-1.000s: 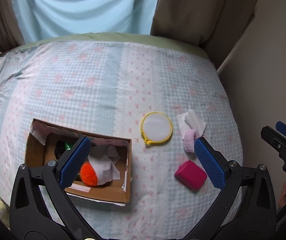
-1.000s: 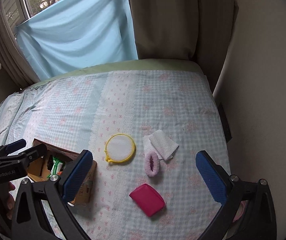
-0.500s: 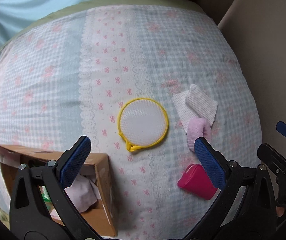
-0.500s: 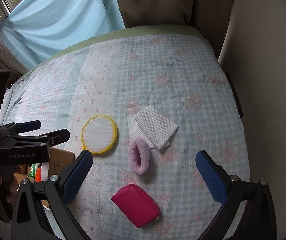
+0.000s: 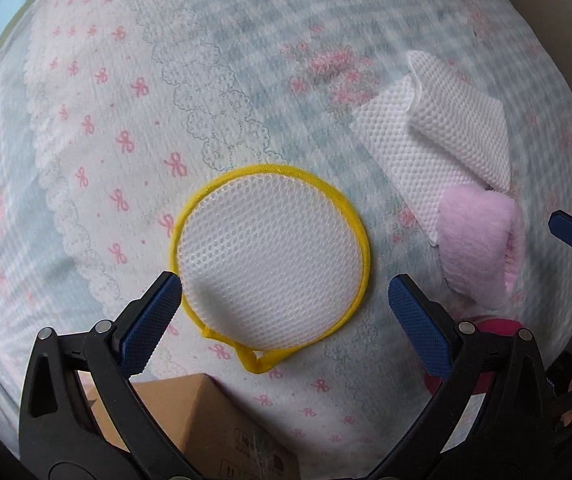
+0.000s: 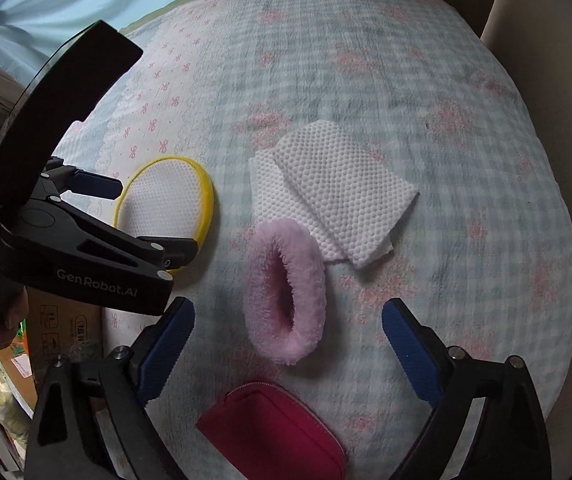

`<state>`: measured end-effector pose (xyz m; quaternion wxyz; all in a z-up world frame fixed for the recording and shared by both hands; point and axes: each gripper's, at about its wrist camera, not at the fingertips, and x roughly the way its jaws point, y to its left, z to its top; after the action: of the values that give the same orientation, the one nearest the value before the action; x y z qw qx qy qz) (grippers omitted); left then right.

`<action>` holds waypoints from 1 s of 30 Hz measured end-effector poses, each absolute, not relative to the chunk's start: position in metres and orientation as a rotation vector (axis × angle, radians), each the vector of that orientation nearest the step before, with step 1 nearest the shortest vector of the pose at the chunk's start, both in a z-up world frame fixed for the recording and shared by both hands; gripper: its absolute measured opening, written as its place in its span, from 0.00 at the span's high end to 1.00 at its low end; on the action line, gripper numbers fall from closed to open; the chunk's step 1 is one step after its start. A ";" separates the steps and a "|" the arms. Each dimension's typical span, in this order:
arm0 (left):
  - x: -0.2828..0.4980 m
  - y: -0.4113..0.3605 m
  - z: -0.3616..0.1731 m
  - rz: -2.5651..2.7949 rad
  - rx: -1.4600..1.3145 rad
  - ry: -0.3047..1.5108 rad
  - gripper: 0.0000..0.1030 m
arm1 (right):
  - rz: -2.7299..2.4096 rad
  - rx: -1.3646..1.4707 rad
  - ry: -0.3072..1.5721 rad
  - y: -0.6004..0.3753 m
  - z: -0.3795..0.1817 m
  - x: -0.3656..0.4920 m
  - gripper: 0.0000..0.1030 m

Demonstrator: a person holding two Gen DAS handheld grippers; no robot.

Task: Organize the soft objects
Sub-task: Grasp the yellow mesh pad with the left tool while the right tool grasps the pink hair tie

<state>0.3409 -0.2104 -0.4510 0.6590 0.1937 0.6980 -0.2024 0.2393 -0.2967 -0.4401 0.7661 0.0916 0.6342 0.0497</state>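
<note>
1. my left gripper (image 5: 284, 294) has its jaws spread wide and empty, hanging low over the yellow-rimmed mesh disc (image 5: 270, 258), which lies flat on the bedspread (image 5: 126, 80) just beyond the corner of the cardboard box (image 5: 214, 424).
2. my right gripper (image 6: 288, 322) is also wide apart and empty, with the pink fluffy scrunchie (image 6: 286, 292) lying between its fingertips. the scrunchie overlaps an edge of the white folded cloth (image 6: 334, 188), and the magenta pouch (image 6: 274, 428) lies just nearer the camera.
3. i judge the step in hand to be a left-side pickup of the disc, bound for the box.
4. the disc is thin and flat, so i'd aim one finger at the yellow rim, perhaps by the little loop at its near edge, and press slightly into the soft bedding to get under it.
5. close slowly; the mesh may buckle or slip out.
6. on the right, i'd pinch one wall of the scrunchie only, so the cloth isn't dragged along.
</note>
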 end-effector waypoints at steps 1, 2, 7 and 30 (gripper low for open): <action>0.341 -0.212 -0.458 -0.465 0.453 1.590 0.00 | 0.115 0.198 1.386 -0.295 -0.445 0.241 0.15; 0.342 -0.212 -0.464 -0.466 0.463 1.598 0.00 | 0.122 0.196 1.395 -0.294 -0.449 0.243 0.19; 0.346 -0.209 -0.486 -0.446 0.489 1.619 0.00 | 0.158 0.173 1.436 -0.286 -0.466 0.248 0.42; 0.388 -0.117 -0.441 -0.335 0.320 1.556 0.87 | 0.083 0.175 1.405 -0.297 -0.438 0.227 0.74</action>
<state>0.3879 -0.1165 -0.4410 0.6884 0.1430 0.6952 -0.1496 0.2266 -0.2967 -0.4380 0.7590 0.0802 0.6450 0.0382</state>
